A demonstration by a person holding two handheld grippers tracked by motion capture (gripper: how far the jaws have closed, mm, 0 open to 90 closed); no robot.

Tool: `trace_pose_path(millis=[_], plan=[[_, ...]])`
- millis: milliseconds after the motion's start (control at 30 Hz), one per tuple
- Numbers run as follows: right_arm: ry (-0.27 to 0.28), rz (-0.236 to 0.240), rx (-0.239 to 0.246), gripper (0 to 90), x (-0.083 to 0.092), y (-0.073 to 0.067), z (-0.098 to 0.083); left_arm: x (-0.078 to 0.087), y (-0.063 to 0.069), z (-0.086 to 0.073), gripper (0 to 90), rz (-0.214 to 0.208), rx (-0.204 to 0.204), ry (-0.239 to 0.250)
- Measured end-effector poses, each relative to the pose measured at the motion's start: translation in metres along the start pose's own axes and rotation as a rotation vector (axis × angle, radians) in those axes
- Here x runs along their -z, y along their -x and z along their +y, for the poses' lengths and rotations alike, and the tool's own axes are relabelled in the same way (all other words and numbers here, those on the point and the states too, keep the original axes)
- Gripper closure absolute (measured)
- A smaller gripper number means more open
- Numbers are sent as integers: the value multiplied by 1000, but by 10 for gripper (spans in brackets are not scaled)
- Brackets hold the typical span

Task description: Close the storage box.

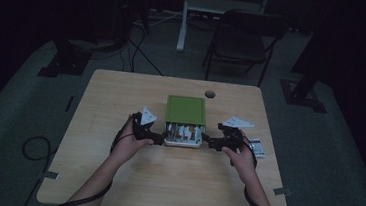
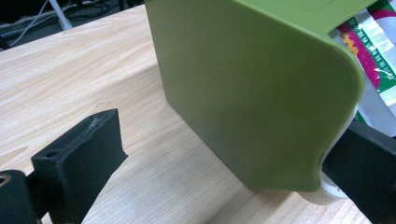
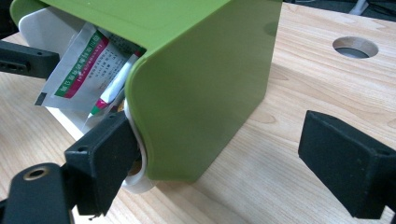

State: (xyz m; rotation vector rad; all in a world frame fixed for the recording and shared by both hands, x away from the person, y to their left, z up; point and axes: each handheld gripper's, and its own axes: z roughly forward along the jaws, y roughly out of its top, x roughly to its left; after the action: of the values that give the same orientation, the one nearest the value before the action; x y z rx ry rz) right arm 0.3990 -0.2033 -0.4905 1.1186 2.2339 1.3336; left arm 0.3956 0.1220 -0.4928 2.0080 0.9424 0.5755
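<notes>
A person's two hands hold a claw at each side of a green box (image 1: 186,110) on a pale wooden bench (image 1: 114,172), seen from above in a dim room. The left claw (image 1: 157,139) sits against the box's near left corner and the right claw (image 1: 209,143) against its near right corner, with the box directly between them. The box's near end is open, where a white inner tray (image 1: 183,142) sticks out from the green shell and holds printed sachets (image 3: 79,74) in white, green and magenta.

In the left gripper view the jaws stand wide apart, one clear of the box over bare wood, the other at the open end by the tray's white rim. In the right gripper view the jaws are likewise spread, one pressed close to the tray's white edge at the corner, the other well clear over the bench. A round cable hole (image 1: 210,94) lies beyond the box, and a small printed packet (image 1: 257,146) rests just outside the right claw. A dark chair (image 1: 244,38) stands on the floor past the bench
</notes>
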Motion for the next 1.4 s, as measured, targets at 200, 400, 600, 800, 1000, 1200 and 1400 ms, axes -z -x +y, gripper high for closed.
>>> trace_pose_path(millis=[200, 400, 600, 800, 1000, 1200, 1400], plan=[[1, -19, -11, 109, -2, 1, 1, -2, 0, 3, 26, 16, 6, -10], [0, -24, -9, 111, -3, 0, 1, -2, 1, 4, 24, 18, -14, -17], [7, -14, -17, 127, -1, -3, -2, 1, 6, -2, 24, -51, 30, -13], [10, -8, -13, 127, 2, -5, -4, 7, 11, -3, 24, -73, 35, -6], [24, 6, 0, 121, 8, -9, -8, 14, 15, -4, 24, -67, 30, -8], [10, -8, -4, 121, 15, -10, -11, 23, 14, -9, 24, -56, 28, -21], [-19, -22, 22, 121, 20, -14, -16, 31, 9, -15, 24, -36, 35, -30]])
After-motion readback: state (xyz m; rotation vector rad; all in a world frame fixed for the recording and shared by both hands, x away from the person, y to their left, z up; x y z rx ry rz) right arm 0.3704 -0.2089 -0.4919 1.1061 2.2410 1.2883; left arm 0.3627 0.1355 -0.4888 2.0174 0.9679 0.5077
